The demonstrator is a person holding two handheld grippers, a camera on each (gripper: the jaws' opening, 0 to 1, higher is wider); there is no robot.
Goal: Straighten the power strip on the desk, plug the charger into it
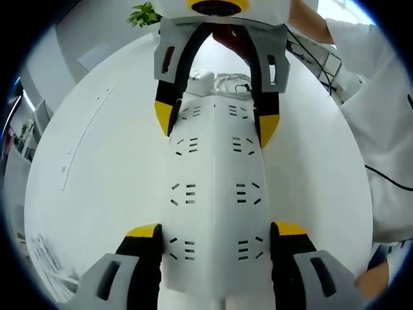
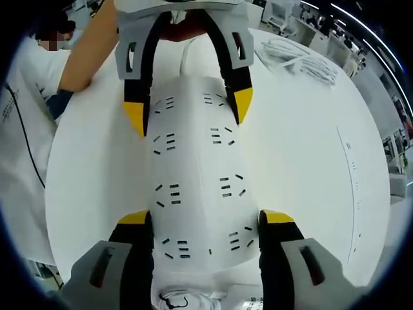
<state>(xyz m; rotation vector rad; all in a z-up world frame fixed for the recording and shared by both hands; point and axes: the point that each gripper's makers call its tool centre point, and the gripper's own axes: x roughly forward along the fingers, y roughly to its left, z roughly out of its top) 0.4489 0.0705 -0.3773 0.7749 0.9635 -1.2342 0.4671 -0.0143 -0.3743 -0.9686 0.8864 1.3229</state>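
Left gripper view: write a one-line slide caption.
Both claws, left and right, clamp opposite ends of the white power strip on the desk.

A green plant sits past the desk's far edge. White cords lie in a pile near another desk edge.

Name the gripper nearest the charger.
Right gripper: the white block charger sits just beyond its end of the long white power strip, away from the left gripper.
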